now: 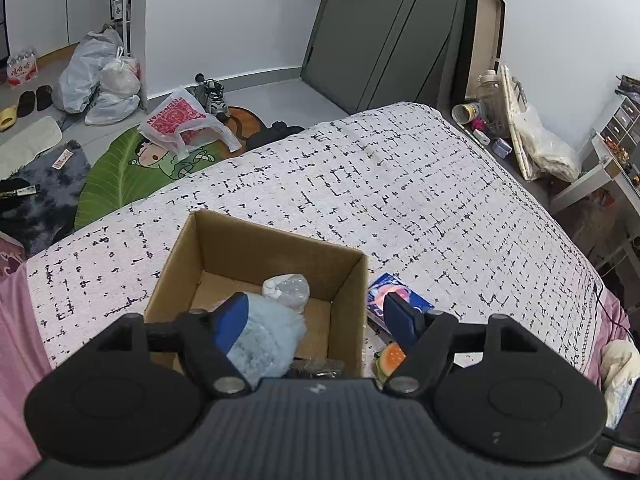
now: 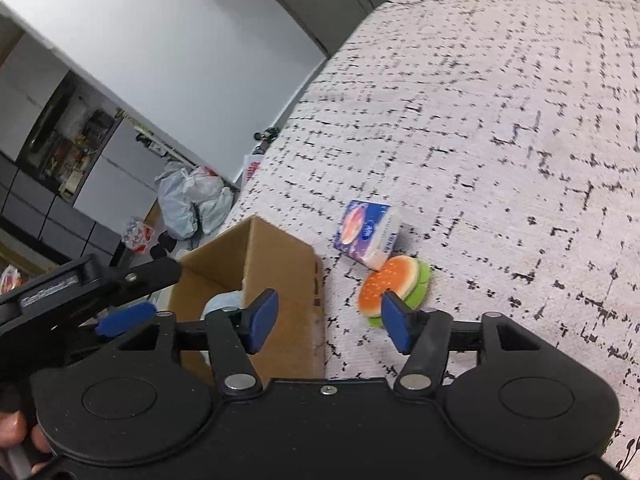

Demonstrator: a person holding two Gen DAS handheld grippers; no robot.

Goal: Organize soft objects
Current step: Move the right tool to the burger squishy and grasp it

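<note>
An open cardboard box stands on the white black-flecked bedspread. Inside it lie a light blue plush and a crumpled clear plastic bag. My left gripper hangs open over the box, its left finger beside the plush and nothing pressed between the pads. To the right of the box lie a blue tissue pack and an orange-and-green burger toy. My right gripper is open, low over the bedspread between the box and the burger, whose near edge sits just beyond the right fingertip.
The bed's far edge drops to a floor with plastic bags, shoes and a green leaf rug. A cluttered shelf and a white table stand at the right. A pink sheet borders the bed's left side.
</note>
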